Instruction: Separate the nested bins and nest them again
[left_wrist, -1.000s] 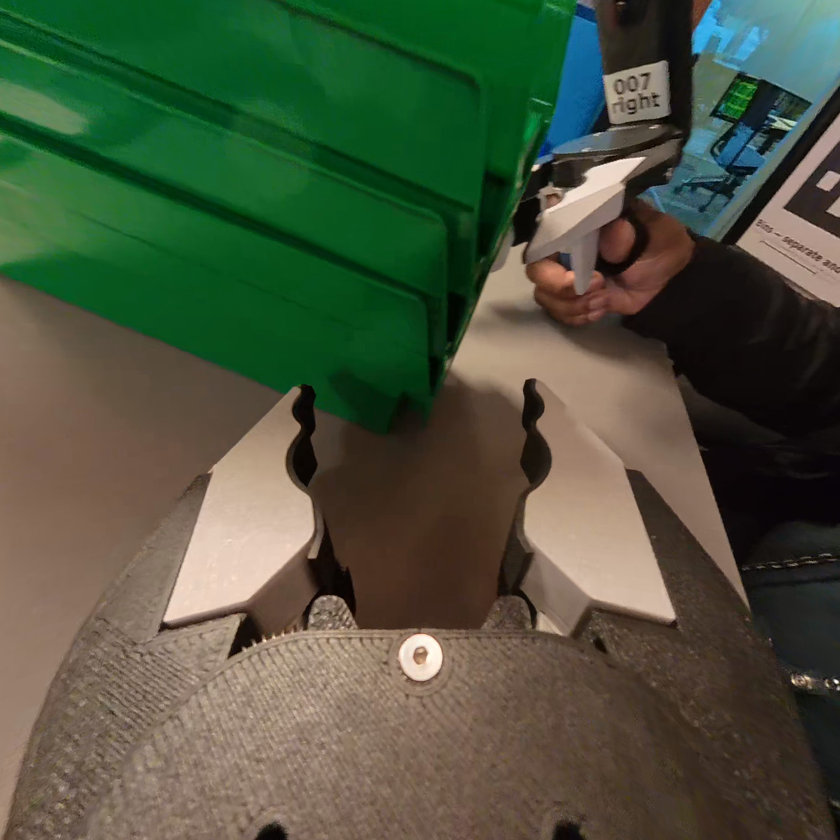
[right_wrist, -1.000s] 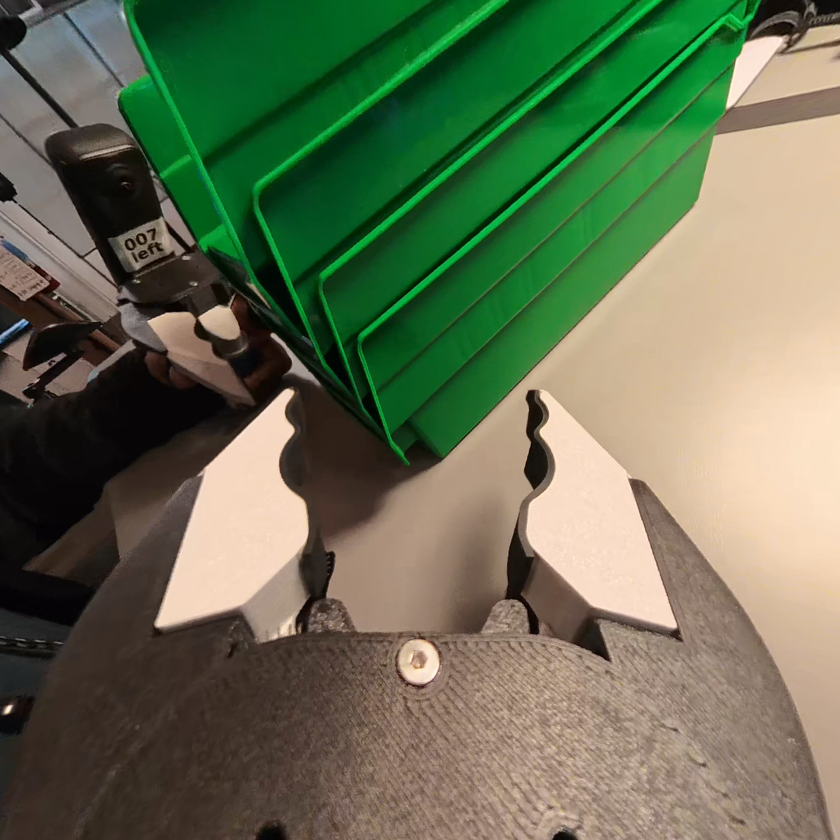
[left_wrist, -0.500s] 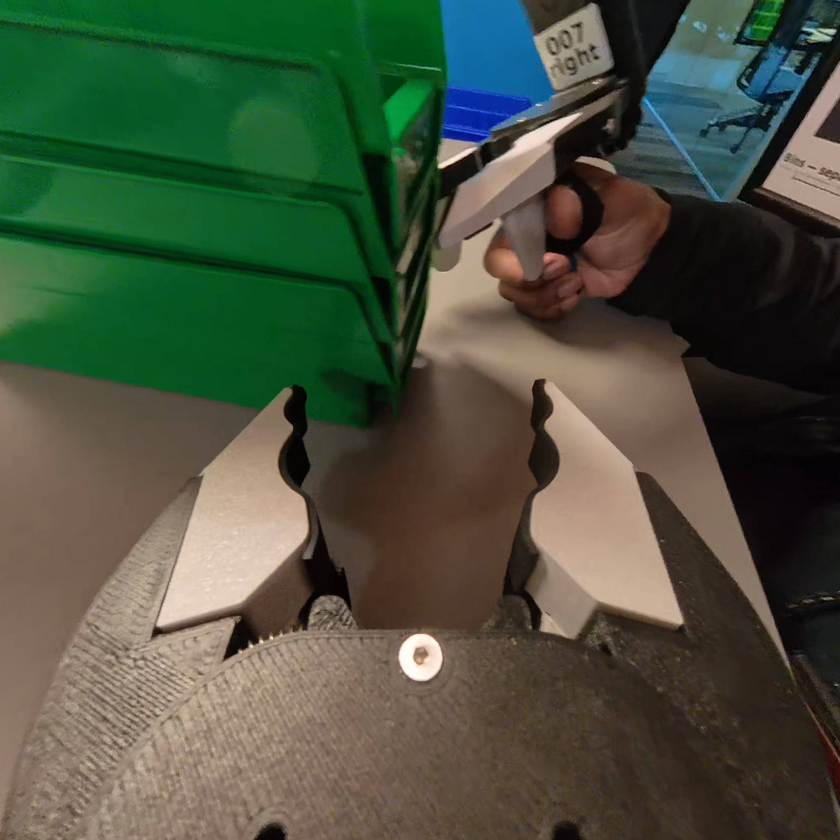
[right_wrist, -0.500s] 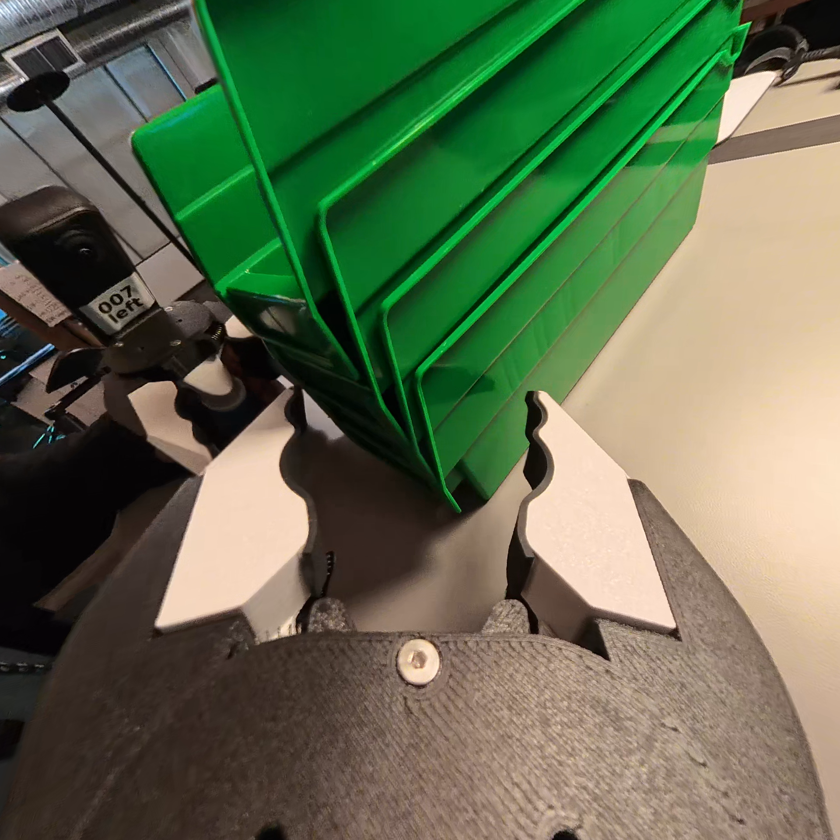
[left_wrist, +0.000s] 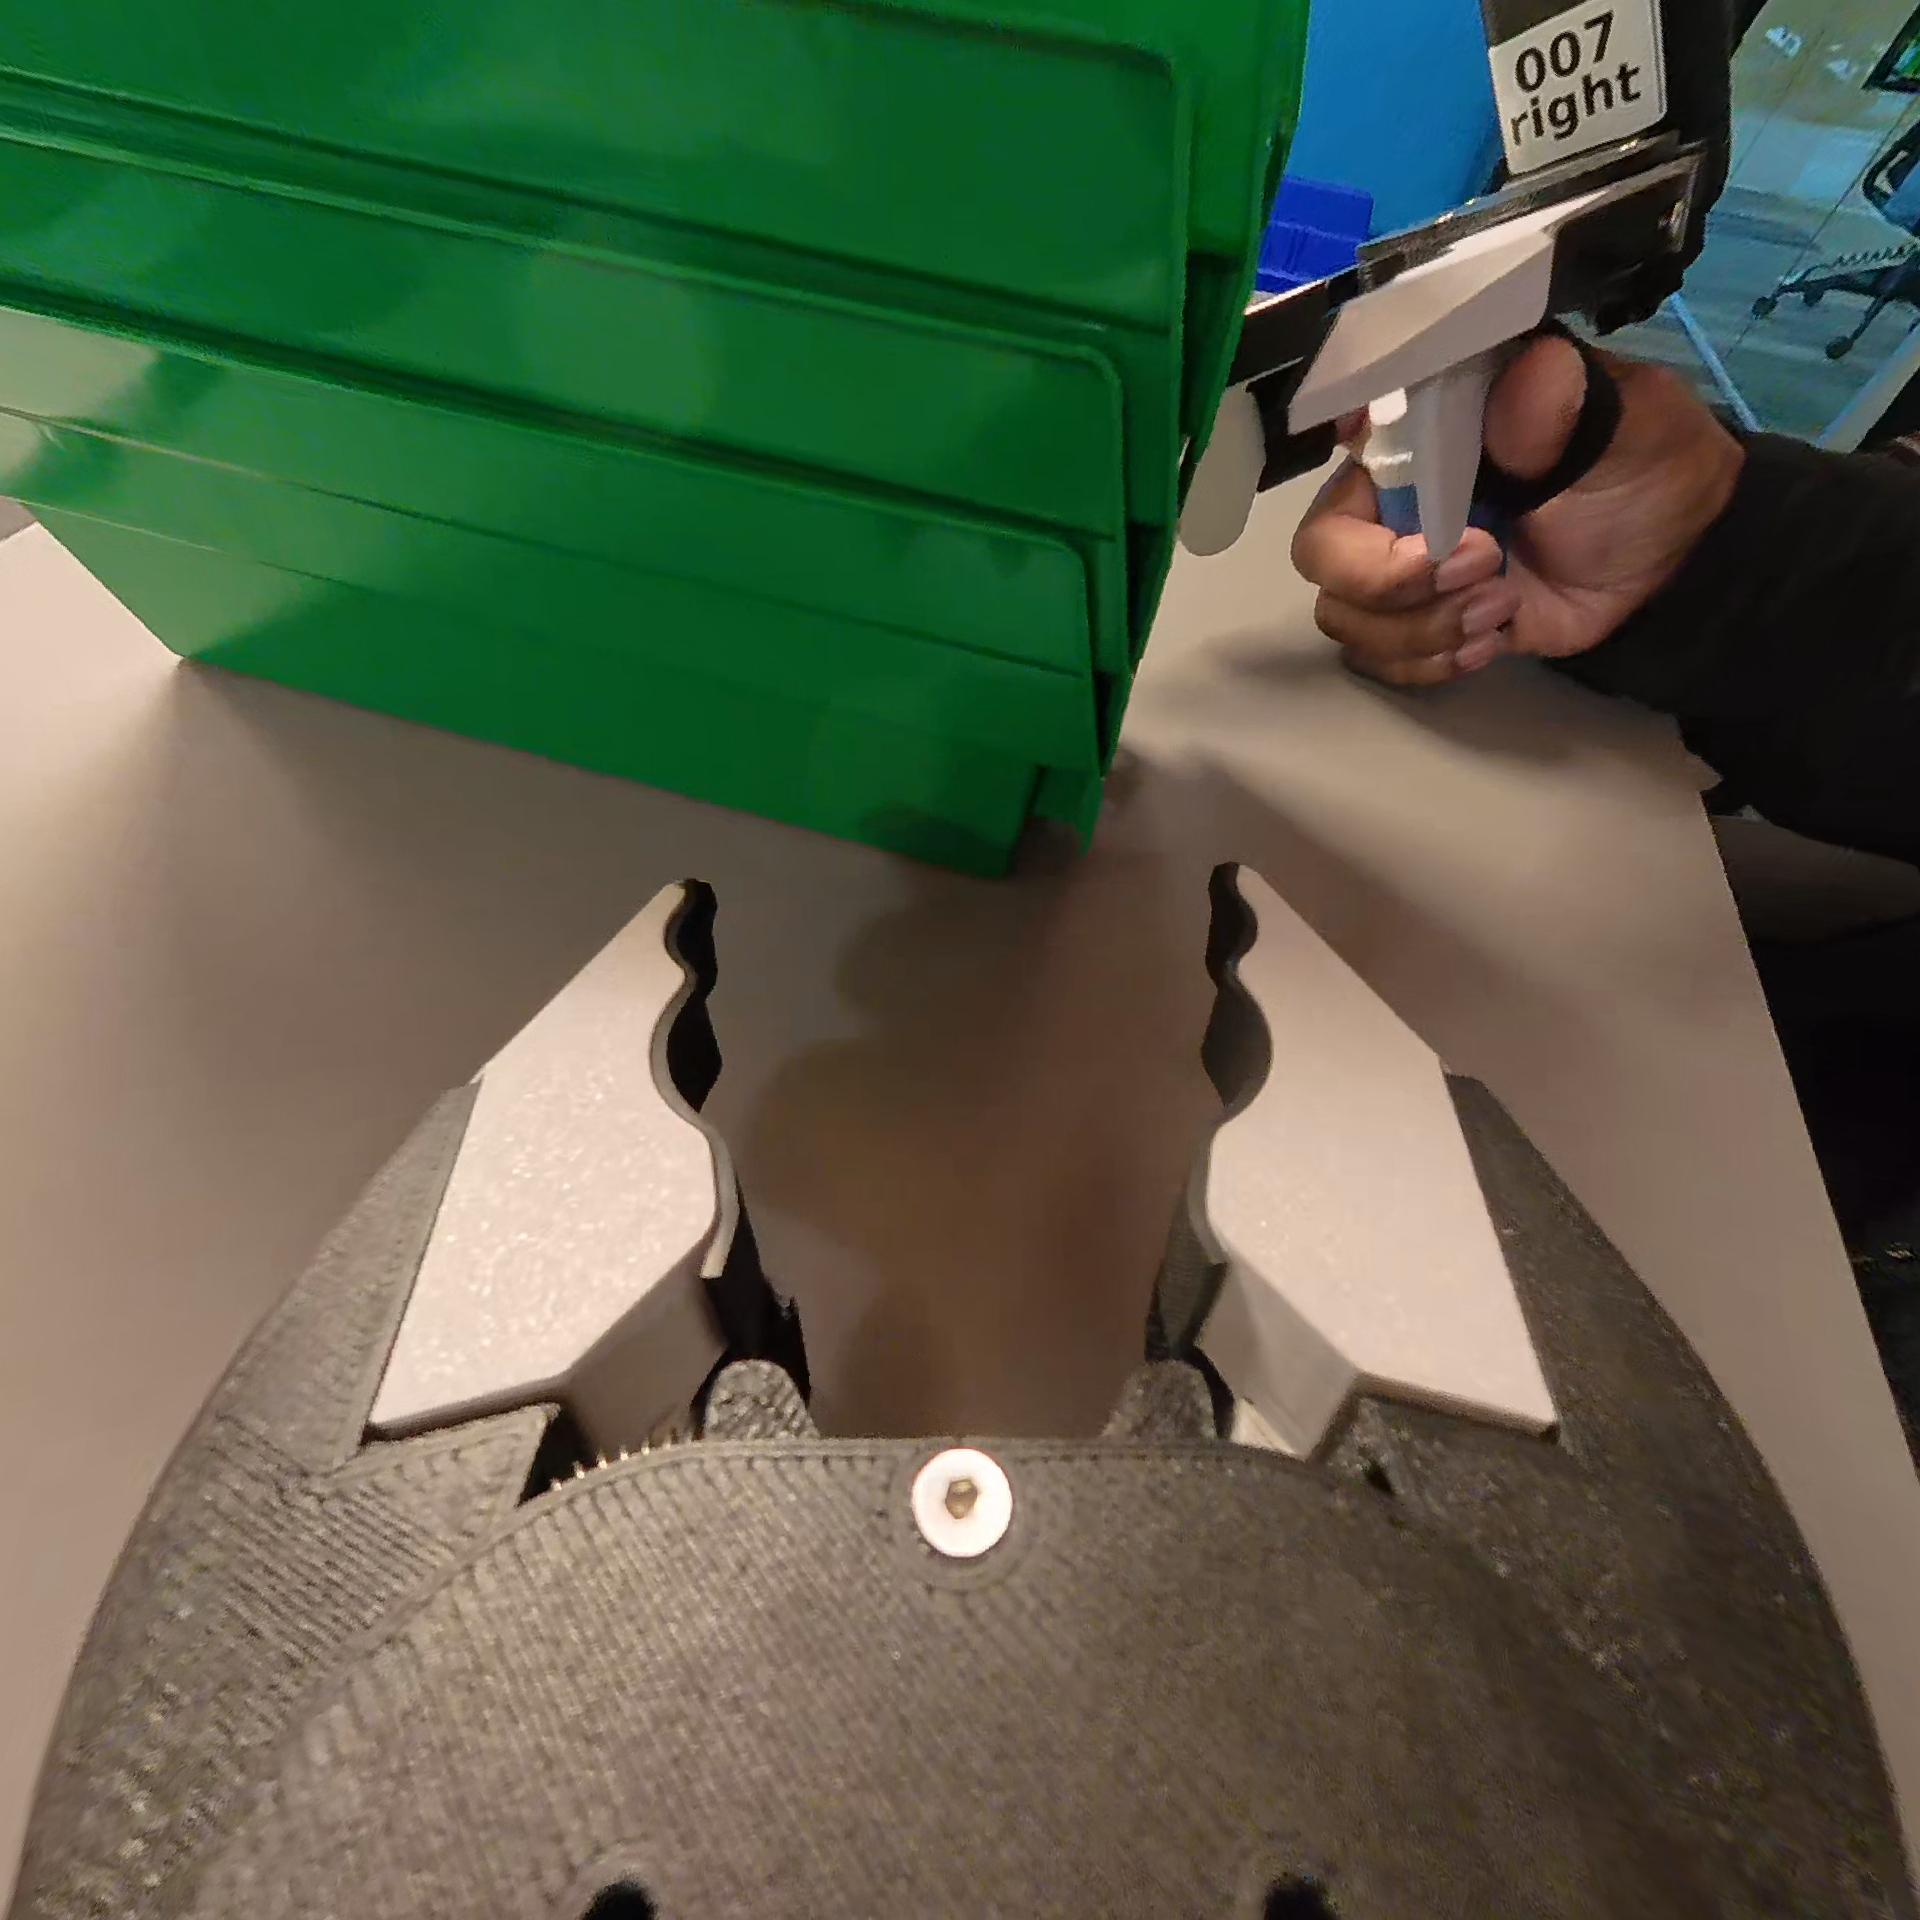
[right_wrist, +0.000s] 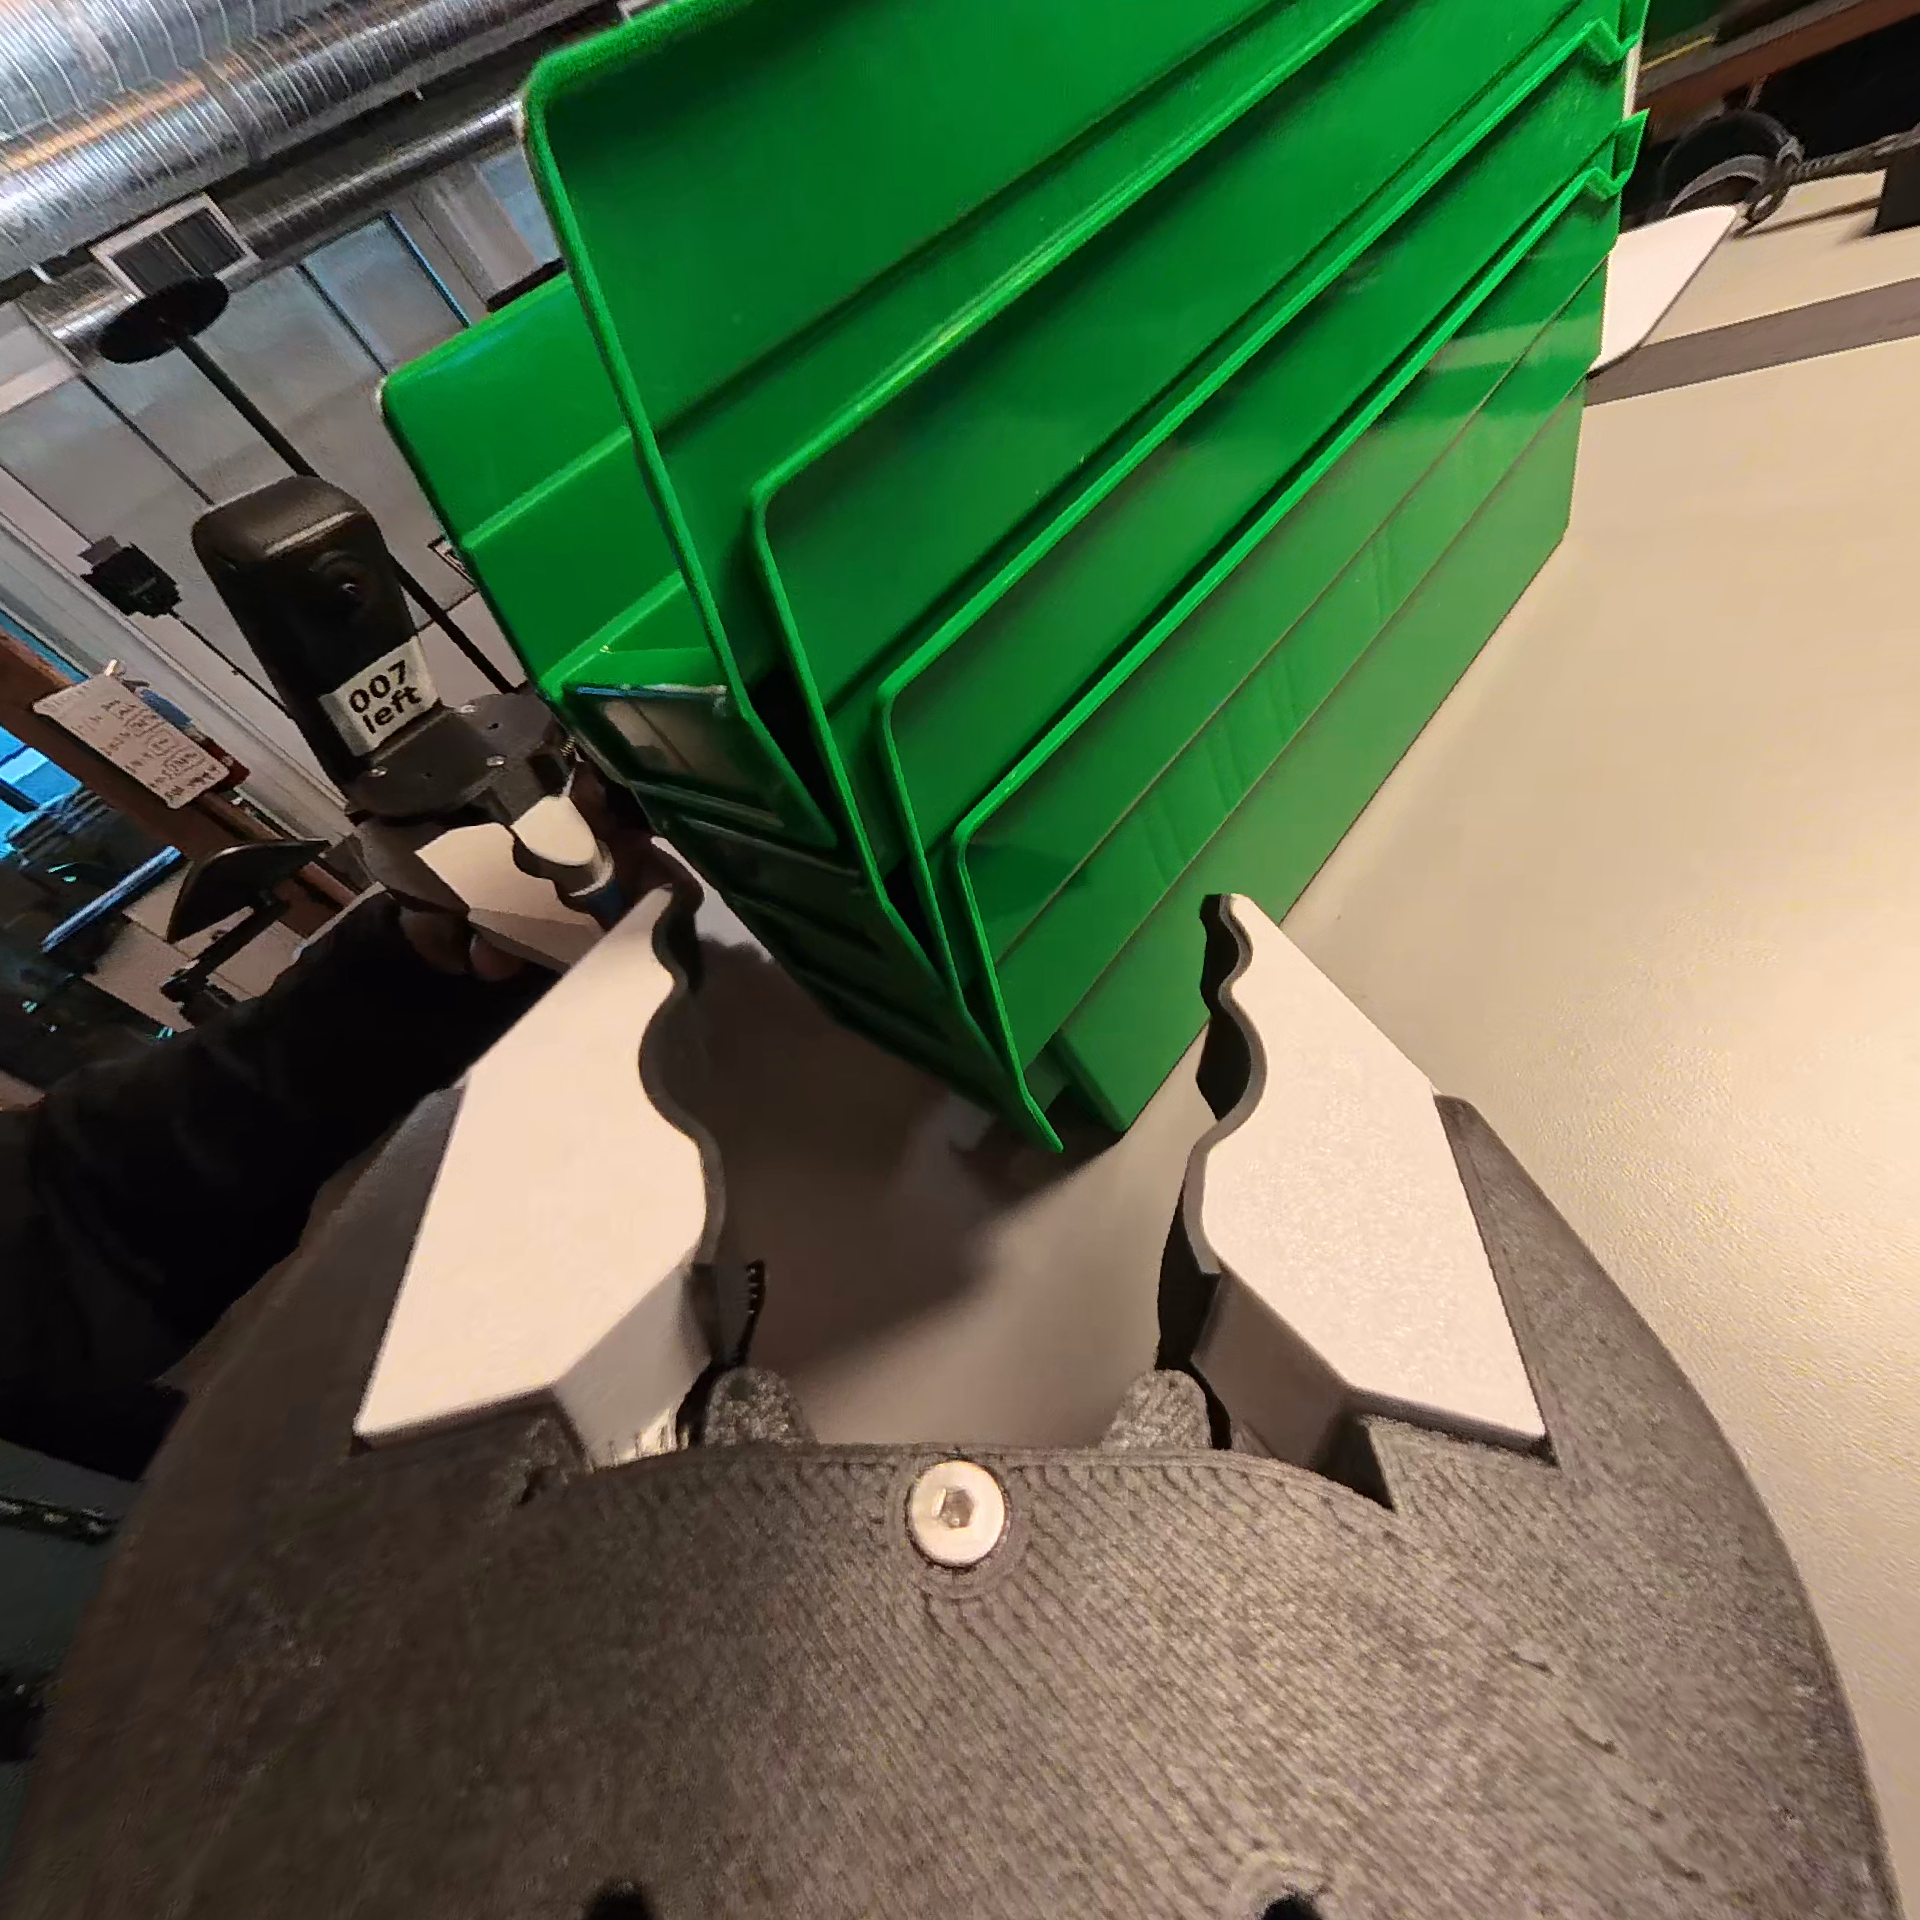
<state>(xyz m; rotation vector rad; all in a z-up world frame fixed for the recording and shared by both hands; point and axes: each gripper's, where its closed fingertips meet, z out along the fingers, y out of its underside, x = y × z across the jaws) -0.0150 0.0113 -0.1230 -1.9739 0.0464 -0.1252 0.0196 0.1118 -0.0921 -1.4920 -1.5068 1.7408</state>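
Table: a pale tabletop (left_wrist: 312, 883) carries everything; its bare surface fills the lower half of both wrist views.
Nested bins: a stack of green bins (left_wrist: 623, 468), one inside the next, stands on the table at 12 o'clock from the left gripper and at 12 to 1 o'clock from the right gripper (right_wrist: 1195, 520). All layers are seated together; none is free.
Left gripper: (left_wrist: 961, 883) spread wide and empty, low over the table, just short of the stack's near bottom corner, not touching it.
Right gripper: (right_wrist: 951, 914) also spread wide with nothing in its grasp; the stack's lower corner edge (right_wrist: 1029, 1101) lies between its fingertips, but neither pad presses on it. In the left view it shows at 1 o'clock, held by a hand (left_wrist: 1507, 540) beside the stack's end.
Step in hand: by my reading, the approach before the first separation, both tools closing in on the front end of the stack.
Next move: likely one gripper must pin a lower rim while the other clamps an upper bin's rim and lifts; the rims look thin and slick, so a square, firm bite seems needed.
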